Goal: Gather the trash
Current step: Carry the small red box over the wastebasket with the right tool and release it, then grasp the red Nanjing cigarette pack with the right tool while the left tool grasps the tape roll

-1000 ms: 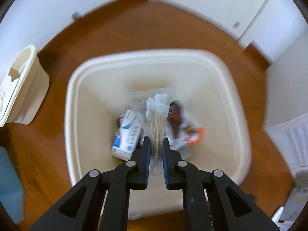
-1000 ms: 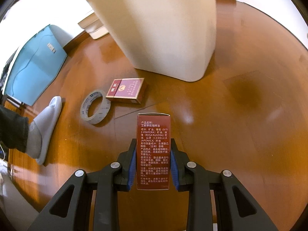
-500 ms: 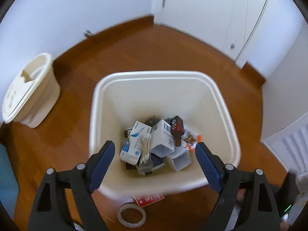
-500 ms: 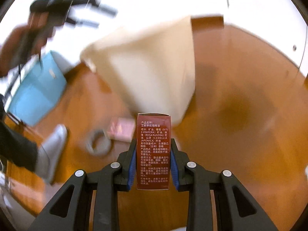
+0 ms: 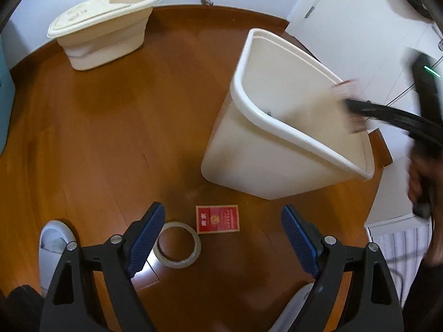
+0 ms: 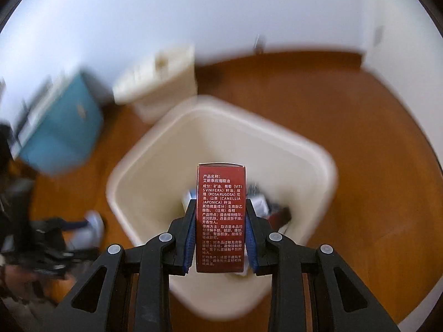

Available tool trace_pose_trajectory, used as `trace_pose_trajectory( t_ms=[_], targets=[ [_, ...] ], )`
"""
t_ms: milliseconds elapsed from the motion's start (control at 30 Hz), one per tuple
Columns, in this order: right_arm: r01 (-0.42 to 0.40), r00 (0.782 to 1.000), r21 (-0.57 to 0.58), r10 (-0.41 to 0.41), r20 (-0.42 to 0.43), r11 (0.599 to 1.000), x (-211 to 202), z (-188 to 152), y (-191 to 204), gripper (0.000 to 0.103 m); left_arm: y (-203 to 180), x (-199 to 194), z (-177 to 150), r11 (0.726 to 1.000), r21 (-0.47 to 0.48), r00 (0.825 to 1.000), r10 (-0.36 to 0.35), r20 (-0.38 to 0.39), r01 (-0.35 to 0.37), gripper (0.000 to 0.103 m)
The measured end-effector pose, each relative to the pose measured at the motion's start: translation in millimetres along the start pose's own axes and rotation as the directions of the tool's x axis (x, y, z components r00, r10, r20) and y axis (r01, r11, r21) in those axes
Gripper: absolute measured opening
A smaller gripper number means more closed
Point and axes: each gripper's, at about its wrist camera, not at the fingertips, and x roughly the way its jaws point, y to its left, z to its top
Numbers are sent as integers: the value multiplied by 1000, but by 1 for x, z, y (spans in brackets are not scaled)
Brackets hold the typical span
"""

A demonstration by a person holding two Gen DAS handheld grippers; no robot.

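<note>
The wooden floor [image 5: 97, 127] carried a cream bin [image 5: 250, 110] beside the wall, its detached lid [image 5: 102, 22] well apart. Judging by the contents, collecting was well under way: several boxes and wrappers [image 6: 260, 202] already lay in the bin's bottom, blurred. The right gripper [image 6: 220, 229] was clamped on a tall red box [image 6: 220, 207], poised above the bin's mouth, so dropping it seemed the step in hand. The left gripper [image 5: 221, 238] stood wide apart and empty over 2 pieces left on the floor: a flat red pack [image 5: 217, 218] and, just beside it, a tape roll [image 5: 178, 244].
</note>
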Motion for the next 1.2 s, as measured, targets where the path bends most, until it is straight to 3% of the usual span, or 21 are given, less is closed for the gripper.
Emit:
trace_pose_trajectory(
  t_ms=[33, 67, 167, 267, 333, 367, 433, 533, 600, 633, 700, 767, 833, 867, 967, 1033, 1133, 1200],
  targets=[
    [17, 995, -53, -22, -99, 998, 34, 15, 5, 31, -1, 1, 0, 1000, 9, 1000, 0, 2, 0, 86],
    [30, 988, -83, -42, -146, 996, 54, 23, 8, 31, -1, 5, 0, 1000, 27, 1000, 4, -6, -4, 86],
    [122, 939, -239, -190, -285, 963, 116, 42, 26, 32, 2, 9, -6, 1000, 24, 1000, 12, -28, -11, 86],
    [152, 903, -289, -252, -349, 945, 153, 42, 34, 35, 7, 9, -16, 1000, 25, 999, 20, -48, -19, 86],
    [181, 885, -298, -287, -366, 937, 163, 35, 36, 52, 8, 10, -19, 999, 38, 998, 33, -51, -31, 86],
    [203, 881, -310, -312, -357, 929, 164, 34, 38, 54, 10, 12, -22, 998, 45, 998, 42, -55, -40, 86],
    [238, 894, -310, -332, -301, 920, 151, 35, 46, 54, 15, 20, -32, 995, 70, 995, 73, -68, -68, 86],
    [308, 935, -231, -338, -104, 923, 93, 39, 48, 54, 20, 42, -49, 983, 147, 986, 128, -108, -111, 86],
    [206, 978, -153, -198, 64, 967, 35, 26, 54, 55, 21, 52, -62, 967, 218, 979, 162, -122, -133, 86],
    [137, 985, -143, -120, 122, 980, 13, 14, 58, 58, 20, 56, -65, 960, 242, 976, 176, -132, -140, 86],
    [-8, 978, -180, 45, 204, 984, -24, -18, 72, 68, 23, 65, -81, 946, 287, 969, 197, -152, -148, 86],
    [-146, 966, -273, 197, 170, 951, -35, -59, 93, 76, 26, 72, -92, 943, 298, 964, 204, -169, -148, 86],
    [-210, 967, -340, 246, 64, 916, -16, -87, 107, 77, 35, 79, -100, 955, 261, 958, 198, -207, -141, 86],
    [-218, 973, -391, 233, -10, 894, 8, -105, 114, 77, 43, 83, -103, 964, 227, 953, 194, -234, -140, 86],
    [-164, 979, -532, 69, -194, 831, 91, -143, 126, 77, 68, 92, -111, 983, 94, 936, 176, -305, -155, 86],
    [-123, 967, -639, -53, -250, 759, 139, -160, 132, 77, 78, 95, -115, 980, 73, 927, 201, -317, -188, 86],
    [-152, 953, -737, -101, -287, 659, 189, -170, 137, 77, 74, 98, -117, 978, 102, 922, 206, -327, -182, 86],
    [-138, 952, -772, -133, -276, 621, 202, -168, 139, 77, 69, 100, -120, 980, 115, 924, 193, -330, -164, 86]
  ],
)
